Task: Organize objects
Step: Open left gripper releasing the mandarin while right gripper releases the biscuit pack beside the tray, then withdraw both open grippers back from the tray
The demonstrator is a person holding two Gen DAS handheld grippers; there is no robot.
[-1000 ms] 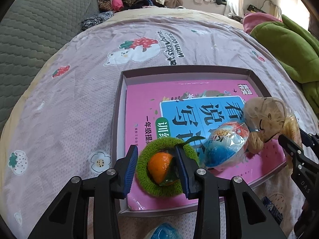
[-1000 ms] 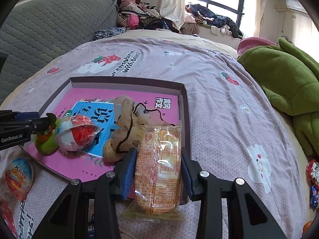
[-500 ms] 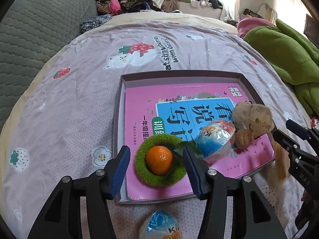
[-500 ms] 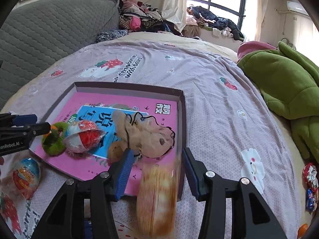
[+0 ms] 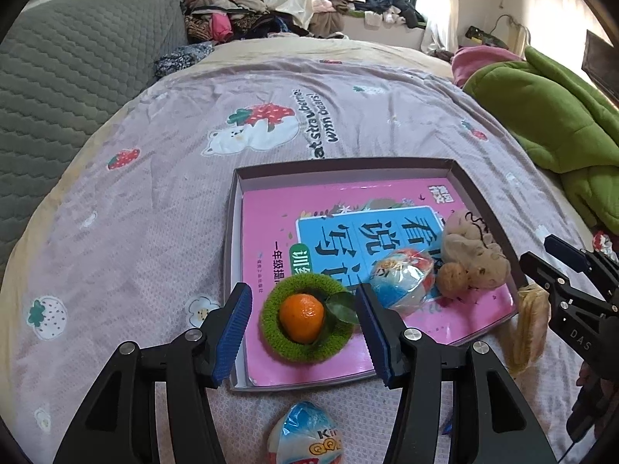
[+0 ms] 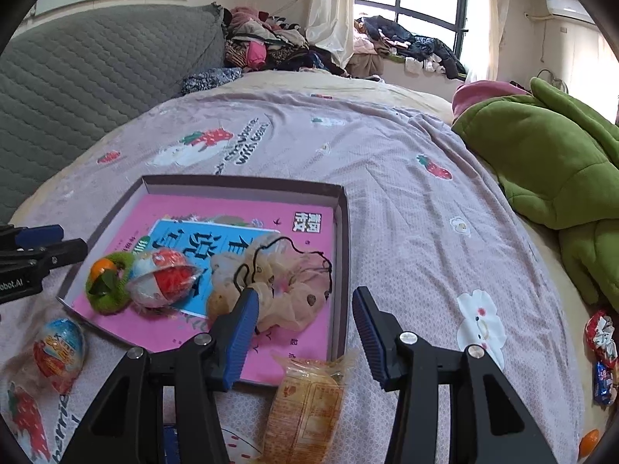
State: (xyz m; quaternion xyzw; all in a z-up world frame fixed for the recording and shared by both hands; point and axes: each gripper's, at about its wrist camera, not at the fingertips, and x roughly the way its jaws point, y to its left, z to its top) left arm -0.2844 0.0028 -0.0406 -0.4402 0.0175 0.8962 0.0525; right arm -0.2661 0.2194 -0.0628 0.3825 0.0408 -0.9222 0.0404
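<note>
Bedroom, bed [image 5: 154, 232] with a pink strawberry-print sheet, grey quilted headboard behind, clothes piled by the window, green blanket [image 6: 549, 162] on the right. A shallow tray [image 5: 232, 232] sits mid-bed with a pink book [image 5: 271, 232] lying flat in it. On the book: orange [image 5: 301, 318] sitting inside a green ring [image 5: 278, 344], wrapped egg [image 5: 402, 280], beige scrunchie [image 5: 474, 255]. Left gripper [image 5: 303, 328] hangs over the orange with its jaws spread and just been opening; the orange and ring show between the pads but nothing presses on them, so it reads as let go. Right gripper [image 6: 303, 332] also has its jaws apart and just been opening, nothing gripped; the snack pack [image 6: 309, 402] lies below it on the sheet, leaning on the tray's near rim, mostly outside the tray. A second egg [image 6: 58, 348] lies on the sheet just outside the tray, near the left gripper. More wrapped sweets [image 6: 601, 336] sit well apart at the bed's right edge. Step in hand, my read: release phase, both tongs dropping items at the tray. Orange placement looks done; snack pack looks short of the tray. Next likely calls for the right gripper to re-pinch the pack and carry it over the rim, and the left to go for the loose egg. The egg is round and foil-slick, so pads need to land square on its middle.
</note>
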